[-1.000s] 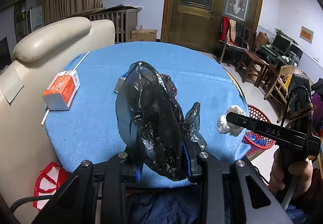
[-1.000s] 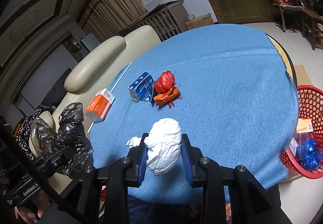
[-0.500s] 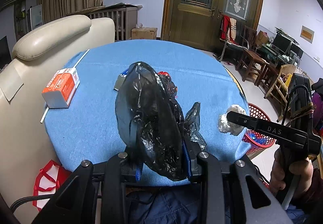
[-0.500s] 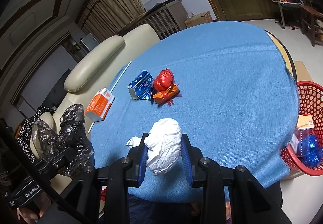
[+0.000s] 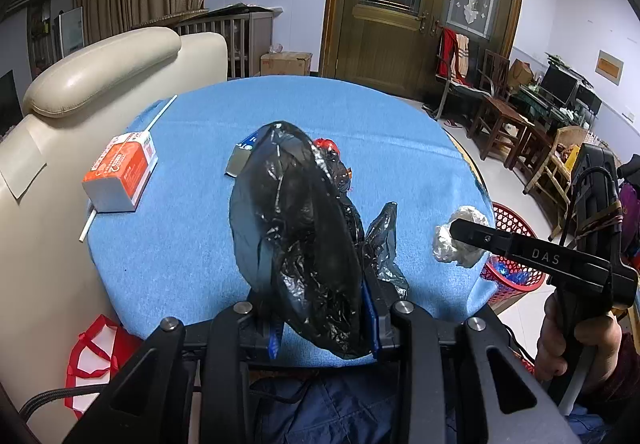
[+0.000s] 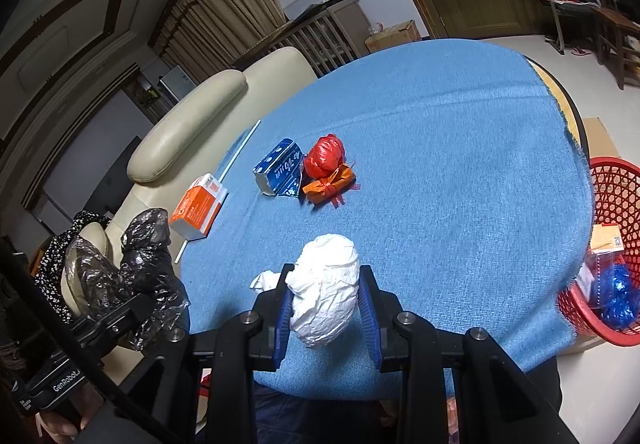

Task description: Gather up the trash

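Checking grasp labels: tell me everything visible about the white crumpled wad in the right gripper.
The white crumpled wad looks like creased paper or thin plastic, roughly egg-shaped, with a smaller loose tail poking out to its left. It sits clamped between the blue pads of the right gripper, standing up past the fingertips. It is held above the near edge of the blue tablecloth; whether it touches the cloth cannot be told. From the left wrist view it shows as a pale lump at the tip of that gripper, in front of the red basket.
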Demonstrator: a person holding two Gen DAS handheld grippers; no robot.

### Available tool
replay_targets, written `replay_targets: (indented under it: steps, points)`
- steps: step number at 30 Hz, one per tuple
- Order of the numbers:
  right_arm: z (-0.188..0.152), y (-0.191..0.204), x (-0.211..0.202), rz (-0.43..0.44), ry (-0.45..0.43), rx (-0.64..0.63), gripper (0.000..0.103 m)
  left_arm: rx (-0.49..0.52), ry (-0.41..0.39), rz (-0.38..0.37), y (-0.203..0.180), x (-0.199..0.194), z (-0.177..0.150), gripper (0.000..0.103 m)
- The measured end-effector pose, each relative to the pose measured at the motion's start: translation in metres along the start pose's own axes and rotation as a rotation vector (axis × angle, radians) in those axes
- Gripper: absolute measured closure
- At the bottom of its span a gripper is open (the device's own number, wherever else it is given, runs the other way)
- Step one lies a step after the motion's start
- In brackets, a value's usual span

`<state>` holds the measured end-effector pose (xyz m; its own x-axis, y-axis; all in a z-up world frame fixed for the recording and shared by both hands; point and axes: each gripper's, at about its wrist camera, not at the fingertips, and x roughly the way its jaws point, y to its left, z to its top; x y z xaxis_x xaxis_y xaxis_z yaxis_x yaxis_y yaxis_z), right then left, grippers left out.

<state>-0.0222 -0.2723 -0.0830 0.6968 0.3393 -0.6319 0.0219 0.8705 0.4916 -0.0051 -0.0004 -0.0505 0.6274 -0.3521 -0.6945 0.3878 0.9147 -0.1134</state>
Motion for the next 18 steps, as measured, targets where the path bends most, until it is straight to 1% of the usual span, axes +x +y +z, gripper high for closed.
replay_targets:
  steps: [18]
  points:
    - [-0.0028, 0.0005, 0.0012, 0.001, 0.004, 0.002, 0.071, -0.001, 0.005, 0.0, 0.0009, 0.0011, -0.0015, 0.069]
